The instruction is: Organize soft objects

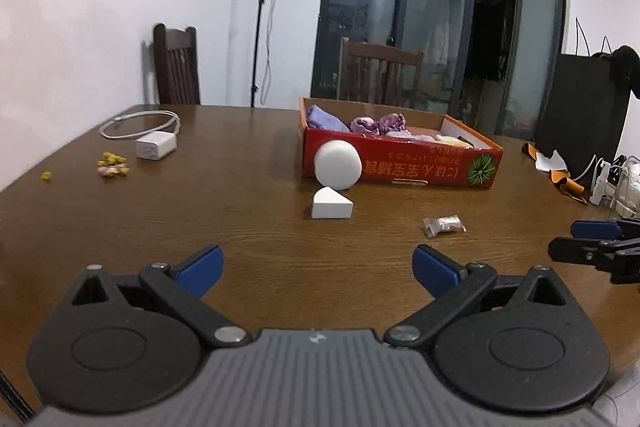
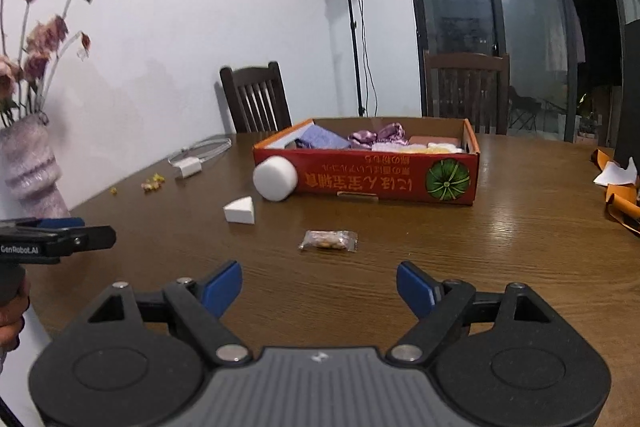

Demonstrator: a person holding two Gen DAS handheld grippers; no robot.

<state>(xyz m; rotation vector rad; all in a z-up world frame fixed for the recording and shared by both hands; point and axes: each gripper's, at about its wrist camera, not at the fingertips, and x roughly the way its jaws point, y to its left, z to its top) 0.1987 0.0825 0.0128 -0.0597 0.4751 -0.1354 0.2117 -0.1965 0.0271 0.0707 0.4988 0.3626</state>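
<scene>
Red cardboard box (image 2: pixel 384 179) sits on the wooden table (image 2: pixel 520 227), at about 12 o'clock from the right gripper (image 2: pixel 319 287) and 1 o'clock from the left gripper (image 1: pixel 318 269). Inside: purple cloth (image 2: pixel 320 138), shiny lilac fabric (image 2: pixel 380 134), pale yellow and white pieces (image 2: pixel 420 147); the front wall hides their lower parts, so individual items are hard to separate. The print on the box front is upside down.

White round sponge (image 2: pixel 275 178) leans against the box's front left corner, touching it. White wedge sponge (image 2: pixel 240 211) lies just beside it, at 7 o'clock from the round one, apart from the box. Clear snack packet (image 2: pixel 328 241) lies on the table nearer the right gripper; its contents are too blurred to identify.

Both grippers hover over the table edge, blue pads spread wide, nothing between them. In the right wrist view the left gripper is cut off at the frame's 9 o'clock edge.

Outward: white charger with coiled cable (image 1: pixel 154 143), small yellowish scraps (image 1: pixel 112 165), vase of faded pink flowers (image 2: pixel 32 163), orange and white material (image 2: pixel 620 195) partly out of frame. Two dark chairs (image 2: pixel 256 99), light stand (image 2: pixel 354 27), glass doors (image 1: pixel 440 7) reflecting ceiling lamps.
</scene>
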